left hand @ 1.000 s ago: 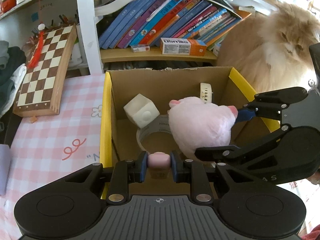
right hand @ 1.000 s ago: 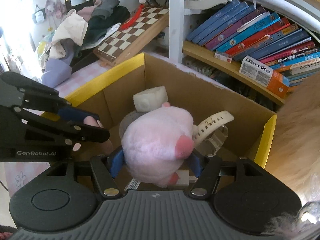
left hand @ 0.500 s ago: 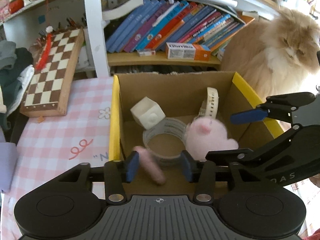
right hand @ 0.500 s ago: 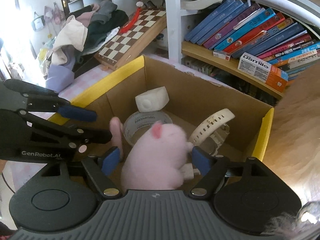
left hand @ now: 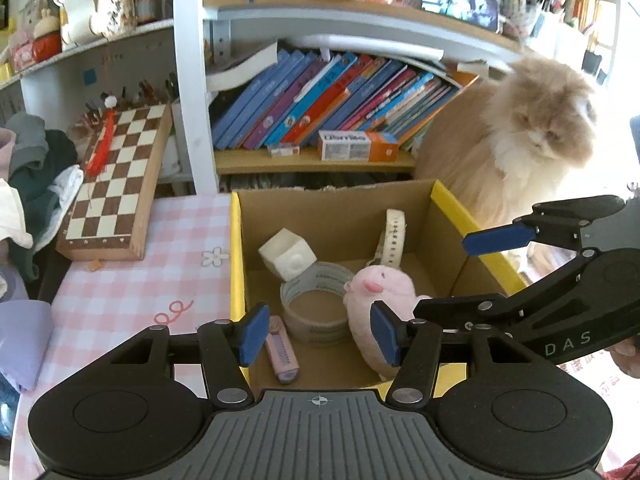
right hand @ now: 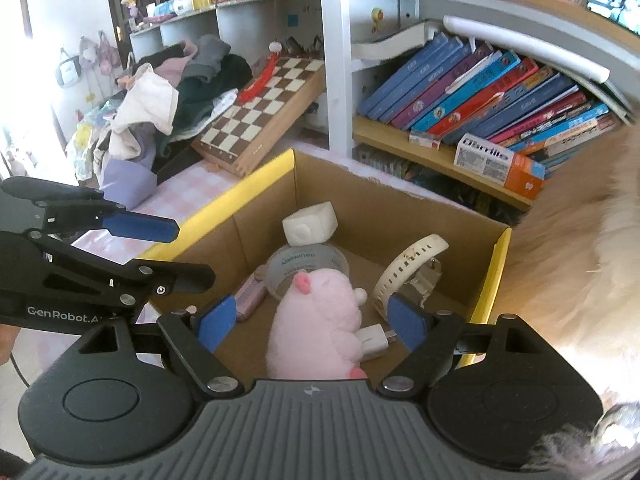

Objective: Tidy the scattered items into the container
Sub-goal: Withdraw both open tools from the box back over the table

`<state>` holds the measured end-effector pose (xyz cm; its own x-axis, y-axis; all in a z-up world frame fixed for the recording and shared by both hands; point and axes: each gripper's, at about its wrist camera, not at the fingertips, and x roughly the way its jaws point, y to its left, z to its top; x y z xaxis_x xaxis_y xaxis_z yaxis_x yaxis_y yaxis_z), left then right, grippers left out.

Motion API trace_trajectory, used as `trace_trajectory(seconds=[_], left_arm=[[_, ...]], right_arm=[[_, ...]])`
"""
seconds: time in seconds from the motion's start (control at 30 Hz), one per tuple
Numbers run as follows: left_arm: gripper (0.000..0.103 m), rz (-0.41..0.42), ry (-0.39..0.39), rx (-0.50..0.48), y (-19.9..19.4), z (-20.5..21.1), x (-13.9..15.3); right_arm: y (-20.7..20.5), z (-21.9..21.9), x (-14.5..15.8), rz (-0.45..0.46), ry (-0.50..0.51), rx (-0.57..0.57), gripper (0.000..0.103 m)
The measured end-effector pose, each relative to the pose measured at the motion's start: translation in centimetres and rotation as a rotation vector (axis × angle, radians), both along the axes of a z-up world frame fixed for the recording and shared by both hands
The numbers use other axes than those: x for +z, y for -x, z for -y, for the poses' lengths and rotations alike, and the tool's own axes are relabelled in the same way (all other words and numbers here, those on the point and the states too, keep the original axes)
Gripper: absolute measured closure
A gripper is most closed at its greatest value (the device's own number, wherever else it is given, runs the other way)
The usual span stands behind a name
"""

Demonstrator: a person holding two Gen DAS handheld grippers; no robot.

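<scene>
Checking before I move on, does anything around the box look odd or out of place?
Yes: a fluffy cat sits right against the cardboard box, looking into it. Inside, the white cube rests tilted on the tape roll.

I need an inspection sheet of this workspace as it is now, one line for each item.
Surface: pink checked tablecloth.
Job's things: cardboard box holds pink plush, tape roll, white cube, white watch, pink utility knife, white plug.
Clutter: chessboard, clothes pile.
Grippers: left tool and right tool open, empty.
Cables: nothing seen.
Surroundings: bookshelf; cat beside box.
</scene>
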<state>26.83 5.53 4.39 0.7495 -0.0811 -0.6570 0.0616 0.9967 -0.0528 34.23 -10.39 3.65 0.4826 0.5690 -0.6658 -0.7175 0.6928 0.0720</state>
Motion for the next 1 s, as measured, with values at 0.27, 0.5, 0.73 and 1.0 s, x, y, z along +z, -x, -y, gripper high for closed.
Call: trace_trajectory(seconds=[0.27,0.5,0.73,1.0], left_arm=[[0.040,0.059,0.023,-0.019,3.3,-0.6,1.2],[0.036,0.083,0.049,-0.044,6.7,-0.7,1.0],[0.034,0.065,0.056,-0.062,9.7,-0.8,-0.1],[0.033,0.046,0.064,-0.069,12.0,-1.3,-1.0]], right_arm=[[4.0,0.4,1.7,0.069,-0.028,-0.052,0.021],[8.4,0.8,2.0,0.121,-0.019,-0.122,0.021],[12.3,1.6,1.4,0.151,0.005,-0.210,0.021],[16.2,2.5,0.3,0.157,0.035,-0.278,0.020]])
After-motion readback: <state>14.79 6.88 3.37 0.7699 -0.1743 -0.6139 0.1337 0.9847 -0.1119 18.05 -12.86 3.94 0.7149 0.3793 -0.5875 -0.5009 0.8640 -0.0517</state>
